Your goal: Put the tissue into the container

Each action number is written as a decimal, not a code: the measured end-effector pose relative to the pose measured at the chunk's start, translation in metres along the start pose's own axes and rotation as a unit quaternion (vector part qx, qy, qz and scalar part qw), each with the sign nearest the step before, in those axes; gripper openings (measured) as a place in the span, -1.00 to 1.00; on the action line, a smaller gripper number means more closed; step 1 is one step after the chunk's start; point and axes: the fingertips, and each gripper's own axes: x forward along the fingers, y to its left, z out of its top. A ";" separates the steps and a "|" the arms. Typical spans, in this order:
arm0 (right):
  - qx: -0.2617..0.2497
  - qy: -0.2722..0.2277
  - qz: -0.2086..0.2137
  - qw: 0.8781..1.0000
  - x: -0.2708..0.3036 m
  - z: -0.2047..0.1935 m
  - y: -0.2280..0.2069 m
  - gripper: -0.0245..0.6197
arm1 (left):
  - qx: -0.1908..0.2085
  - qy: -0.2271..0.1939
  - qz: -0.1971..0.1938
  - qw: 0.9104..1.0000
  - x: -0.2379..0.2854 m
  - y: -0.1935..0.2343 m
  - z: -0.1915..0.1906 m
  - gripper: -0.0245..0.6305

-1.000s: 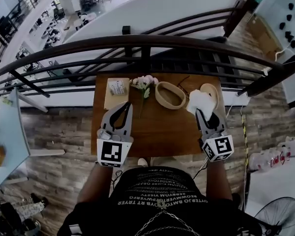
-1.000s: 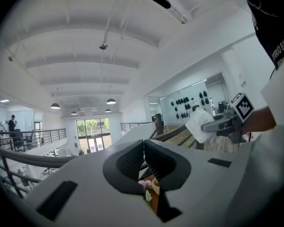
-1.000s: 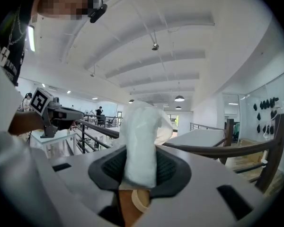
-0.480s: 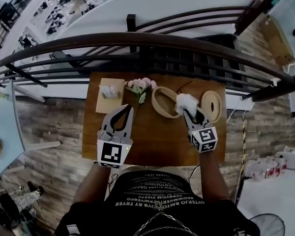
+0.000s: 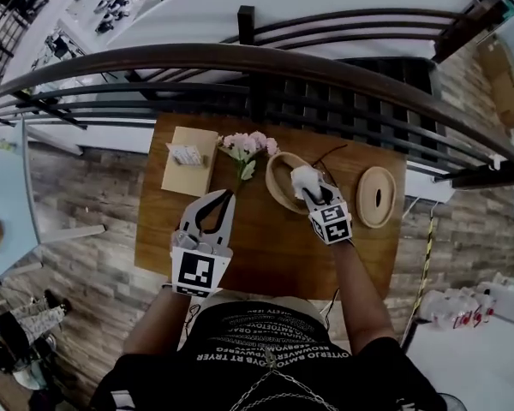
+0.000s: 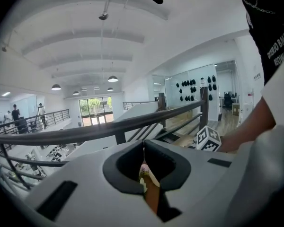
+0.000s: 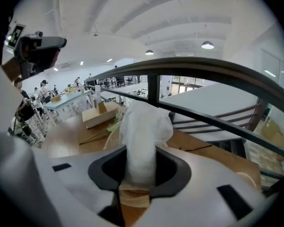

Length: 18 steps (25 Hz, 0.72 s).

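Two grippers we hold over the table [image 5: 265, 251]: right gripper [image 5: 313, 197] pinching the tissue [image 5: 302, 178] above the oval container [image 5: 272, 178], between flowers [image 5: 249, 145] and lid [image 5: 376, 197]; left gripper [image 5: 225, 197] pressed together, empty, nearer us.

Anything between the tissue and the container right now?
Nothing visible. The tissue, clamped in the right gripper, hangs over the open container; the lid lies apart at its right.

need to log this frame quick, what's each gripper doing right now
Left gripper: closed, nothing between its jaws.
Right gripper: closed on the tissue.
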 end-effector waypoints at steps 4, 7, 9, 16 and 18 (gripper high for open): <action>-0.032 0.060 0.018 0.998 0.031 -0.018 0.007 -0.53 | 0.001 0.014 -0.003 1.000 0.002 -0.009 -0.009 -0.83; -0.058 0.109 0.032 0.992 0.046 -0.027 0.014 -0.53 | 0.001 0.017 -0.001 1.000 0.000 -0.011 -0.011 -0.83; -0.085 0.146 0.043 0.985 0.055 -0.032 0.019 -0.53 | 0.000 0.016 0.003 1.000 -0.002 -0.010 -0.010 -0.83; -0.115 0.158 0.045 0.980 0.052 -0.034 0.025 -0.07 | 0.010 -0.003 0.010 1.000 -0.023 -0.009 0.006 -0.83; -0.119 0.141 0.027 0.982 0.034 -0.027 0.025 0.06 | 0.012 -0.007 0.016 1.000 -0.035 -0.006 0.008 -0.83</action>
